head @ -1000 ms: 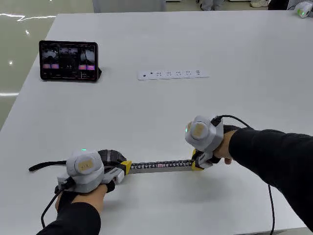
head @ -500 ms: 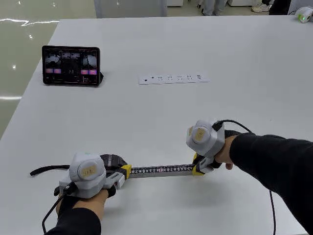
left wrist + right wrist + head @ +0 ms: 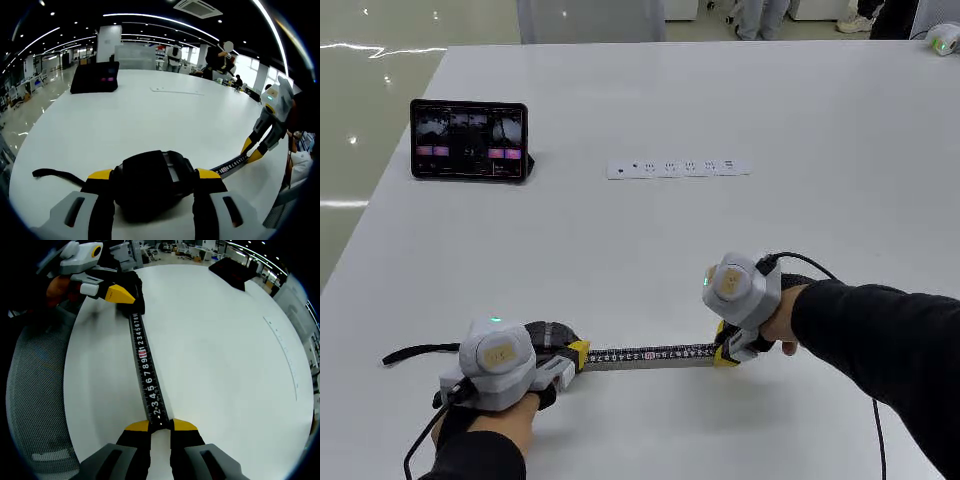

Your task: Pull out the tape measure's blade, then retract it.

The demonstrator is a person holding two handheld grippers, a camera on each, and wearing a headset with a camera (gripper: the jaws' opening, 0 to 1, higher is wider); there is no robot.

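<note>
Left hand-held gripper (image 3: 154,176): jaws closed in on both sides of the tape measure (image 3: 150,192), yellow tips pressed against its black case. A hand (image 3: 490,420) holds the unit from below in the head view. The case sits on the white desk (image 3: 620,250), near the front-left edge. Its black wrist strap (image 3: 412,350) trails off to the left, flat on the surface.

Right hand-held gripper (image 3: 160,426): jaws almost together, pinching the free end of the blade (image 3: 145,370). The end hook is hidden between the tips. Scale faces up, with digits readable from 2 at the tips onward and a red mark about halfway along.

The blade is out and runs straight from the case across to the right hand-held gripper. It looks like it lies on the desk along its length, though no view settles that. The two units are well apart, roughly level along the front of the desk, and point at each other.

Farther back: a tablet (image 3: 470,140) propped up at back-left, screen lit. A white power strip (image 3: 680,167) lies flat to its right, about mid-desk. Both are well apart from the tape measure.
</note>
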